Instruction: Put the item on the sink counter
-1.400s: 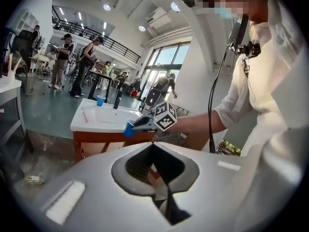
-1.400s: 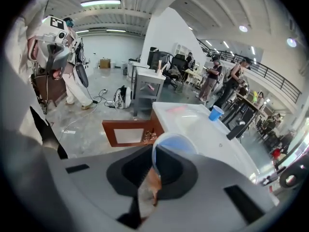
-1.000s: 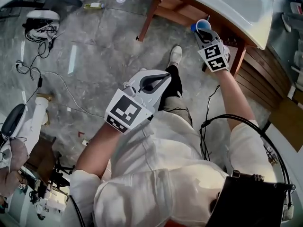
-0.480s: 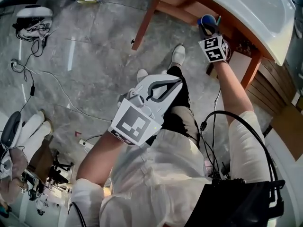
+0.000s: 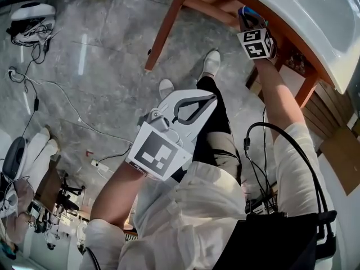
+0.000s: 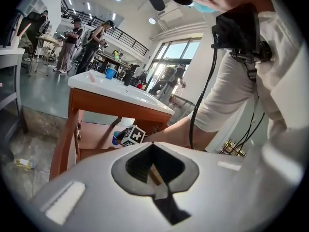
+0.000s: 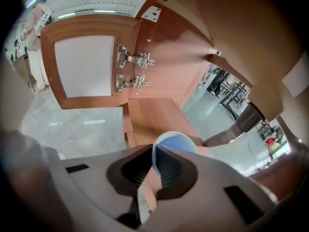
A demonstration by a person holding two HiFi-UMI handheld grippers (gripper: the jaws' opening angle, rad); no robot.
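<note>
A blue cup (image 5: pixel 251 13) hangs under the white sink counter (image 5: pixel 315 16), inside its wooden stand. My right gripper (image 5: pixel 245 22) is shut on the cup's rim. In the right gripper view the rim (image 7: pixel 155 154) sits pinched between the jaws, and the cup's mouth (image 7: pixel 177 143) shows above a wooden shelf (image 7: pixel 154 115). The left gripper view shows the same cup (image 6: pixel 116 138) beside the marker cube, below the counter (image 6: pixel 116 88). My left gripper (image 5: pixel 212 99) hovers over the person's legs, jaws shut with nothing between them.
A wooden leg (image 5: pixel 166 30) of the stand slants down to the stone floor. A cabinet door (image 7: pixel 84 66) with two hinges stands open. Cables (image 5: pixel 34 89) and a power strip (image 5: pixel 98 165) lie on the floor. A second blue cup (image 6: pixel 110 73) stands on the counter.
My right gripper has sunk with the blue cup from the counter's edge to beneath it, inside the stand. The left gripper has dropped a little toward the legs.
</note>
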